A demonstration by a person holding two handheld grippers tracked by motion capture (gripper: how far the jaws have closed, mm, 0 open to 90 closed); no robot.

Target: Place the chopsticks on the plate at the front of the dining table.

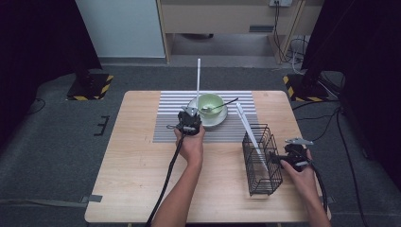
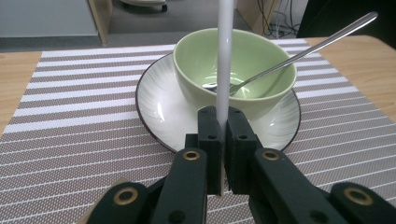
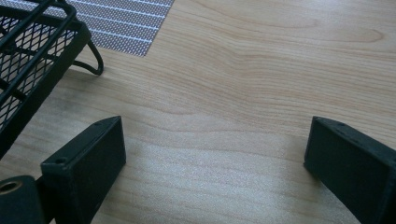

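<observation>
We are reading the left gripper (image 2: pixel 223 122) first, nearest in its own view; its jaws are clamped tight on the lower end of a thin white stick (image 2: pixel 225 56), holding it upright with the shaft rising straight up in front of the green bowl (image 2: pixel 205 58); in the high view we are seeing the same stick (image 1: pixel 198 78) standing vertical above the left gripper (image 1: pixel 190 117), over the near edge of the striped placemat (image 1: pixel 170 118).

Handling, as we are judging it: the stick is looking light, stiff and smooth, probably plastic; gripped this low, the long free length is likely to swing if the wrist tilts, so we are favouring slow moves and a firm pinch; a hold nearer the middle would be steadier, but the low end is what we are working with; slip along the pads is the main risk.

The right gripper (image 3: pixel 212 154) is standing wide open, nothing between its jaws, hovering over bare wooden table (image 3: pixel 261 84) just beside the black wire basket (image 3: pixel 32 51); in the high view the right gripper (image 1: pixel 276 157) is sitting close against the basket's right side (image 1: pixel 261 161), possibly touching it, we cannot tell.

A second white stick (image 1: pixel 249 135) is leaning in the basket; farther off, the bowl is sitting on a white plate (image 2: pixel 159 105), with a metal spoon (image 2: pixel 299 56) resting inside, handle over the rim; both are fragile, so we are keeping the stick's swing clear of them.
</observation>
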